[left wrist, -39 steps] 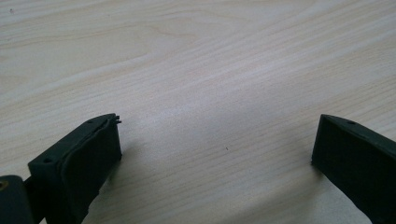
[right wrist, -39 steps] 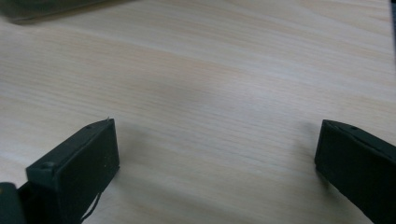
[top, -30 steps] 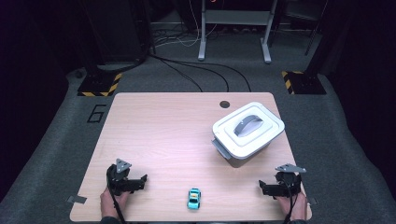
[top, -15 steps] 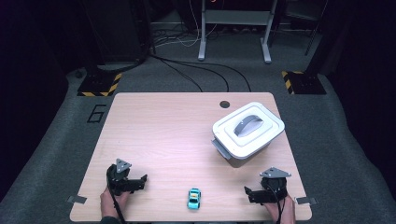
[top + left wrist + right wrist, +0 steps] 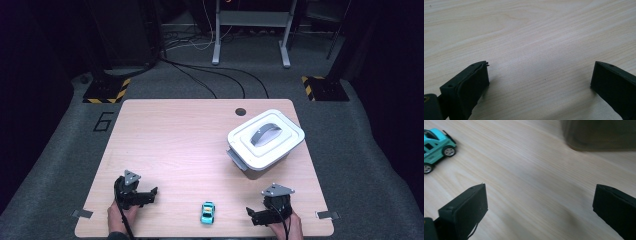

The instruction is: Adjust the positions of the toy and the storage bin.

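Reading left to right: a "6" marked on the floor by the table's left edge; left gripper low at the near-left, jaws wide apart, empty; toy car at the near edge between both grippers; right gripper near-right, jaws apart, pointing toward car; lidded box far right.

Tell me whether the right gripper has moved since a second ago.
Yes. In the high view the right gripper has shifted left along the table's near edge, away from the right corner and closer to the toy car, which stayed put.
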The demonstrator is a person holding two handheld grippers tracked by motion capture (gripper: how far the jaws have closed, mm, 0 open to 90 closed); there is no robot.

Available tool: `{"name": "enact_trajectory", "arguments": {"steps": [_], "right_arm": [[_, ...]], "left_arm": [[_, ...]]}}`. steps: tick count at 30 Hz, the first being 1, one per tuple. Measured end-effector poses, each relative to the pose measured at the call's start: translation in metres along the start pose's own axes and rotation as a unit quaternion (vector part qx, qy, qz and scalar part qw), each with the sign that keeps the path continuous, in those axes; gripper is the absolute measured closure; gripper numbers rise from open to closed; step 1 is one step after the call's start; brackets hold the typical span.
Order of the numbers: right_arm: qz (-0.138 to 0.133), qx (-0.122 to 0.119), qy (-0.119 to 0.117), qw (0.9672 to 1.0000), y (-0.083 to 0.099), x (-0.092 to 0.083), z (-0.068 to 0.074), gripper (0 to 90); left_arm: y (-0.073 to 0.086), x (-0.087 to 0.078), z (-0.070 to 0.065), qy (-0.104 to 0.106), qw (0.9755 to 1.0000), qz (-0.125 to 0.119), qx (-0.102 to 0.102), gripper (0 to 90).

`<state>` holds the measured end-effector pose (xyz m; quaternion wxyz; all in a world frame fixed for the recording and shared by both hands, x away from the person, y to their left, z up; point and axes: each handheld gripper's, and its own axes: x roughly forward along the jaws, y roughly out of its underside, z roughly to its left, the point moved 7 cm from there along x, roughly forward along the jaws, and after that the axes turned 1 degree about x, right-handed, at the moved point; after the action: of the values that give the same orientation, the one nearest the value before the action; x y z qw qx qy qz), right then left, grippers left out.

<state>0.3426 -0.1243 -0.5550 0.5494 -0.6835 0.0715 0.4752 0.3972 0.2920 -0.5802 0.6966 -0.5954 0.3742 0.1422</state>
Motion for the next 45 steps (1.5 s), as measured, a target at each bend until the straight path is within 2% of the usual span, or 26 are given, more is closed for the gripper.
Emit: {"name": "enact_trajectory", "arguments": {"steps": [8,10,11,19,20,31,39,45], "right_arm": [[0.007,-0.024,-0.020,0.9995,-0.006,0.010,0.022,0.0],[0.007,-0.040,-0.028,0.9988,-0.009,0.012,0.025,0.0],[0.007,-0.035,-0.033,0.9988,-0.010,0.013,0.029,0.0],[0.013,-0.058,-0.054,0.9968,-0.018,0.021,0.049,0.0],[0.015,-0.064,-0.060,0.9960,-0.020,0.023,0.056,0.0],[0.031,-0.129,-0.095,0.9866,-0.033,0.039,0.086,0.0],[0.038,-0.155,-0.113,0.9807,-0.037,0.050,0.107,0.0],[0.043,-0.188,-0.131,0.9724,-0.038,0.055,0.122,0.0]], "left_arm": [[0.000,0.000,0.000,0.000,1.0000,0.000,0.000,1.4],[0.000,0.000,0.000,0.000,1.0000,0.000,0.000,1.4],[0.000,0.000,0.000,0.000,1.0000,0.000,0.000,1.4],[0.000,0.000,0.000,0.000,1.0000,0.000,0.000,1.4],[0.000,0.000,0.000,0.000,1.0000,0.000,0.000,1.4],[0.000,0.000,0.000,0.000,1.0000,0.000,0.000,1.4],[0.000,0.000,0.000,0.000,1.0000,0.001,0.000,1.4],[0.000,0.000,0.000,0.000,1.0000,0.001,0.000,1.4]]}}
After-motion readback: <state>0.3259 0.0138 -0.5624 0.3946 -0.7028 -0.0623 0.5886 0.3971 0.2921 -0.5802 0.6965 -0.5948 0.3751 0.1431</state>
